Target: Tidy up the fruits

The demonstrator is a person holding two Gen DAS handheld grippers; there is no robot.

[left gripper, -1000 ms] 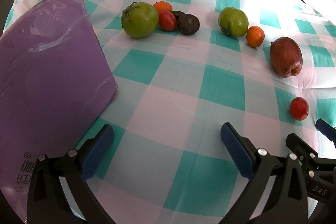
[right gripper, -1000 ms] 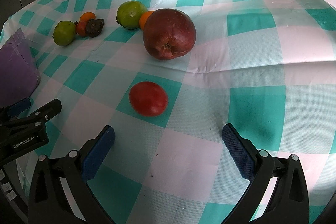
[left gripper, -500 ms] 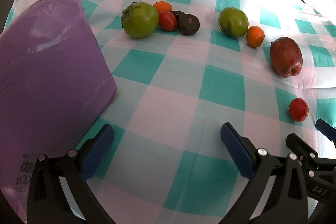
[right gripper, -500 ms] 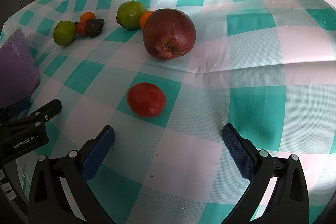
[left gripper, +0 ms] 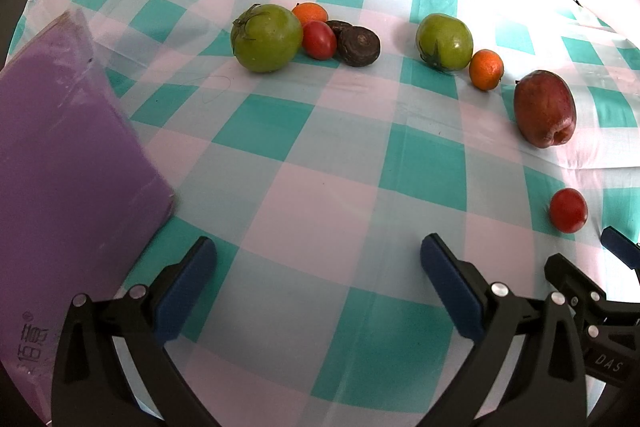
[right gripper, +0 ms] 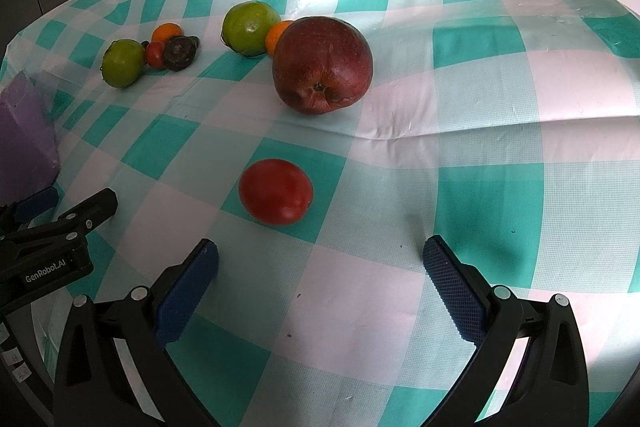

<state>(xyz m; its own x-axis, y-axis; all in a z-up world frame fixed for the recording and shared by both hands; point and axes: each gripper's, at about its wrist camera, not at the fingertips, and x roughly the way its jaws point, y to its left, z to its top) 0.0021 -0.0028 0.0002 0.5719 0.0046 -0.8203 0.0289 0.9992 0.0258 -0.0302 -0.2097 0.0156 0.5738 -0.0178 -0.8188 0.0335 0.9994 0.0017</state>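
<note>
- Left wrist view: the left gripper [left gripper: 318, 279] gapes wide with nothing between its fingers, at bottom centre; a small glossy red tomato [left gripper: 568, 215] lies on the tablecloth [left gripper: 320, 195], lower right, beyond its right finger.
- Right wrist view: the right gripper [right gripper: 320, 283] gapes wide too; the tomato [right gripper: 275, 191] lies mid-frame, just ahead of the fingers, nearer the left one.

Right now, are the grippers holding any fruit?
No. The left gripper and right gripper are both open and empty; the red tomato lies untouched.

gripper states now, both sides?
left gripper: open, holding nothing, above the tablecloth.
right gripper: open, holding nothing, red tomato just ahead of it.
</note>
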